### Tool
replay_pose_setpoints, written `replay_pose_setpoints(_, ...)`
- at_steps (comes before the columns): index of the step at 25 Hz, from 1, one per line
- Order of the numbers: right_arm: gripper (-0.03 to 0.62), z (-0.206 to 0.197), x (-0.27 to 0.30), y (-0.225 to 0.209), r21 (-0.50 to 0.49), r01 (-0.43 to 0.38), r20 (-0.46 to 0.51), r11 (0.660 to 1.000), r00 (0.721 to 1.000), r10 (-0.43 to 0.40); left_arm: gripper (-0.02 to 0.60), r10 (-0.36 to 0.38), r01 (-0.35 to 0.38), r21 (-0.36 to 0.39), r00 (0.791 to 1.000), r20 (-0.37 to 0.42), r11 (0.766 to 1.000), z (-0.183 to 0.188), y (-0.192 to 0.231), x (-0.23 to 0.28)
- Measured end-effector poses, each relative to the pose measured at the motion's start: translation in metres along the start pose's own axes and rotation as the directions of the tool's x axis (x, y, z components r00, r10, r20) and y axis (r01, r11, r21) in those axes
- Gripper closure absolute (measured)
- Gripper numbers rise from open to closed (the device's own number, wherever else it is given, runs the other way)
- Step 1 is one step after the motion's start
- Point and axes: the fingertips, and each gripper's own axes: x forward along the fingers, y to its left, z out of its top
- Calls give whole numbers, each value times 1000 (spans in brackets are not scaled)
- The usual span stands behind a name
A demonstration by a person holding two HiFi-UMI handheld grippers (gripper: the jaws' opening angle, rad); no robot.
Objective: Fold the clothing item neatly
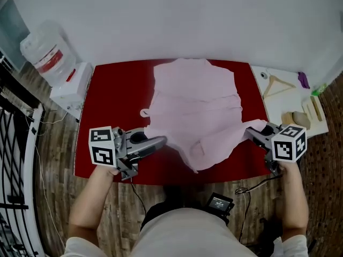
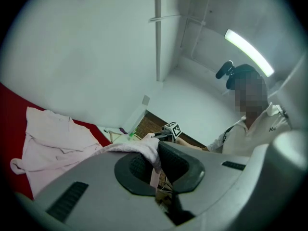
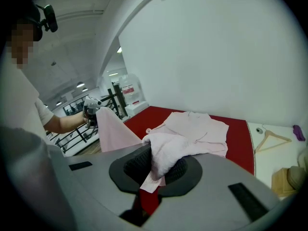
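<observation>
Left tongs (image 2: 153, 165), right tongs (image 3: 154, 170): gripping faces buried in pink garment (image 1: 195, 100).

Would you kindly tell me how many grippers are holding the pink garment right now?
2. The left gripper is shut on the near-left edge of the pink garment. The right gripper is shut on its near-right edge. Both are by the front of the red table.

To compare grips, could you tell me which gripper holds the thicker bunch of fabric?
The right gripper: a thick wad of pink garment fills its jaws; the left gripper pinches only a thin edge.
</observation>
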Motion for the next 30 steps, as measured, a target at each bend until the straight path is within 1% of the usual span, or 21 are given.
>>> replay_pose_setpoints(6, 554, 28, 12, -11, 16, 24, -5, 1000, 1000, -24, 566, -57, 58, 19, 998, -41, 998, 24, 13, -1)
replay_pose_setpoints(12, 553, 47, 29, -18, 7, 0, -40, 1000, 999, 0, 566, -95, 102, 47, 989, -117, 994, 45, 21, 7)
replay_pose_setpoints(16, 554, 56, 39, -24, -9, -28, -41, 1000, 999, 27, 566, -108, 119, 62, 983, -146, 991, 60, 29, 20)
replay_pose_setpoints(23, 553, 61, 42, -30, -23, -60, -36, 998, 998, 59, 566, -111, 124, 91, 985, -131, 988, 72, 32, 27)
replay_pose_setpoints(26, 553, 72, 48, -44, -33, -78, -41, 996, 996, 77, 567, -100, 111, 95, 988, -118, 989, 85, 47, 32)
replay_pose_setpoints(30, 553, 90, 58, -70, -38, -95, -59, 995, 994, 92, 566, -87, 99, 89, 988, -126, 991, 106, 72, 44)
